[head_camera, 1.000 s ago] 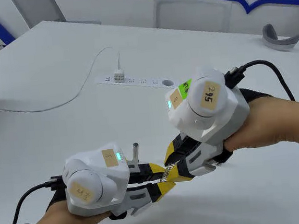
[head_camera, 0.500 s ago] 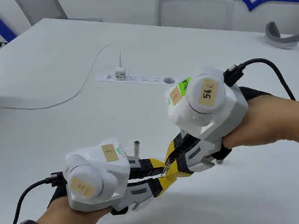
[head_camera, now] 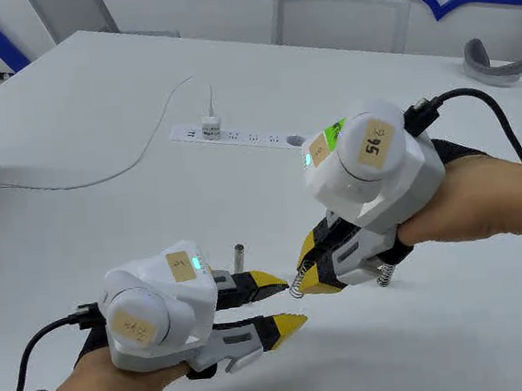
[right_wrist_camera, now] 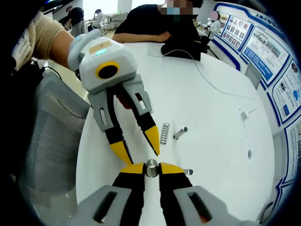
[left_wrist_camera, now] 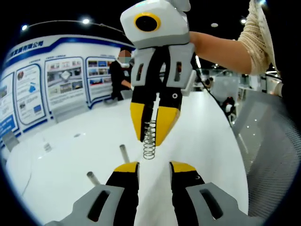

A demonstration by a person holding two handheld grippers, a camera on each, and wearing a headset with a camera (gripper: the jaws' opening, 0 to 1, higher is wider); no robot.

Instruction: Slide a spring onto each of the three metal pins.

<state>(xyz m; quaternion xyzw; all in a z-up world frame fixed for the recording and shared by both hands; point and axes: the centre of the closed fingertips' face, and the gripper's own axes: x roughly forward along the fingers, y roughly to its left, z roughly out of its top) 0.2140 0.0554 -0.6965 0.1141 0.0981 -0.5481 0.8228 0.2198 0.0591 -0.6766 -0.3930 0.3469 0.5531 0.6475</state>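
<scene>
Your right gripper [head_camera: 307, 278] is clamped down on a spring [head_camera: 296, 284] near the middle of the head view, with the coil poking out past the yellow tips. In the right gripper view you're looking at it end-on, pinched between both jaws at bottom centre. Your left gripper [head_camera: 282, 303] sits at lower left of the head view, jaws spread wide with nothing in them; its tips are near the right gripper's but not touching.

In the left gripper view the spring hangs from the right gripper's tips at the centre, its free end just above the gap between the left jaws. At lower left of that view a near pin [left_wrist_camera: 92, 178] and a far pin [left_wrist_camera: 123, 153] stick up off the white table [head_camera: 108, 218], both bare.

In the head view a metal pin [head_camera: 239, 257] stands upright just behind the left gripper's upper jaw. A spare spring [head_camera: 385, 274] sits on the table just right of the right gripper; I can't tell if it's upright or leaning. A power strip [head_camera: 238, 139] lies at upper centre.
</scene>
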